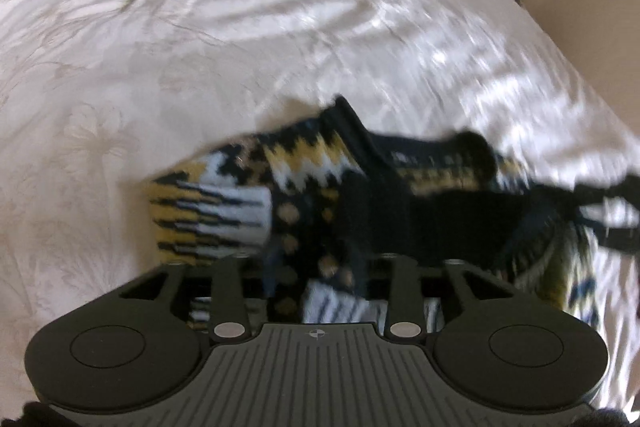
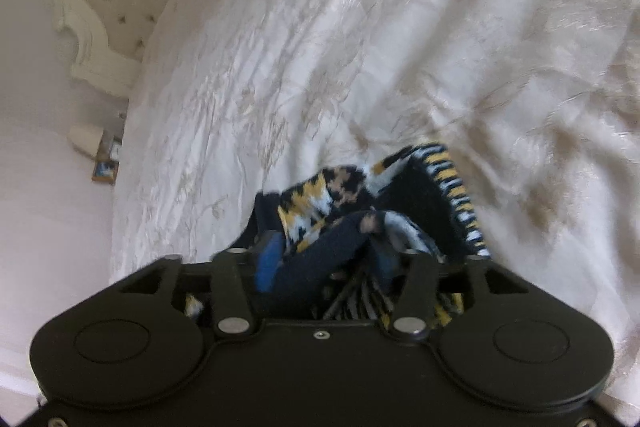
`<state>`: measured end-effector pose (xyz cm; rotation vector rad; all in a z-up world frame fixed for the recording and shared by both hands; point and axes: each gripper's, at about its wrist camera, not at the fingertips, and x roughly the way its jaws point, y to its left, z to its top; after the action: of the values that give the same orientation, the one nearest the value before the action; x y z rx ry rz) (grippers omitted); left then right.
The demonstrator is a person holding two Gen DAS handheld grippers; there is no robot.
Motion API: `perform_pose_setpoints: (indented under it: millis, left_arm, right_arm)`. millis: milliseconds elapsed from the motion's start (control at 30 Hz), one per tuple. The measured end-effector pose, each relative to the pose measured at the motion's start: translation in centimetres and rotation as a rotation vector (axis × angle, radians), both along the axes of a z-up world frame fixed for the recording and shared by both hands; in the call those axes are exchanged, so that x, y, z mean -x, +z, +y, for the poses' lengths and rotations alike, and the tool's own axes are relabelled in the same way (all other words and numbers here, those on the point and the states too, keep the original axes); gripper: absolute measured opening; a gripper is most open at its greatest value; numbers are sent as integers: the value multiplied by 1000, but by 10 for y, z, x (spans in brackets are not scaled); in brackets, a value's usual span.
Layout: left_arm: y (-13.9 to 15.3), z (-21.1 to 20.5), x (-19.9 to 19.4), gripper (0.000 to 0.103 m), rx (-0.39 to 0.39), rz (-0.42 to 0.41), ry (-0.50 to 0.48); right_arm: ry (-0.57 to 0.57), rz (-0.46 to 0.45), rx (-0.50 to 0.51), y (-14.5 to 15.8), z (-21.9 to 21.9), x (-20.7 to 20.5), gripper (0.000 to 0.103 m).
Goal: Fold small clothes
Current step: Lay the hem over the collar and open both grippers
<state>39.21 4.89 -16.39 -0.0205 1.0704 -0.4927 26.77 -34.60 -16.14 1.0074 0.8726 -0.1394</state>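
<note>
Two grippers are seen low in frame over the sweater (image 1: 304, 187), bunched low-centre on the bedspread (image 1: 200, 27). The left gripper (image 1: 316, 267) seems parted through blur, knit between; the right gripper (image 2: 328, 263) likewise. Edges should be aligned before pressing flat.

One patterned knit garment (image 1: 304, 163) on one bedspread (image 1: 200, 27)

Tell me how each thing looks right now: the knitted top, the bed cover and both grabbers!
Black, yellow and white patterned knitted garment: bunched up, lying on the bed, not folded flat.
Cream floral satin bedspread: spread out, wrinkled.
Left gripper: over the garment; fingers too blurred to judge.
Right gripper: open, knit lying loosely between its blue-padded fingers.
</note>
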Motion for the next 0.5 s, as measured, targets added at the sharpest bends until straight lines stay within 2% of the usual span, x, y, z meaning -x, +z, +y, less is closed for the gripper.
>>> perform_pose_setpoints:
  millis: [100,200,367,467,500]
  left_arm:
    - [-7,-7,3,40,-7,27,-56]
    - [-14,-14,1,44,-13,49,-76]
    - [-22,-25,-6,50,-20,57,-90]
    - [-24,-30,-8,49,-5,63,-109]
    - [-24,-32,-8,45,-4,61,-115]
  right_arm:
    - [-46,-47,18,8,-8,7,64]
    - [-25,-60,83,16,-13,7,65]
    - [151,-43,256,24,-7,-5,65]
    - [282,-42,352,24,5,-16,65]
    - [327,-39,381,22,10,-20,65]
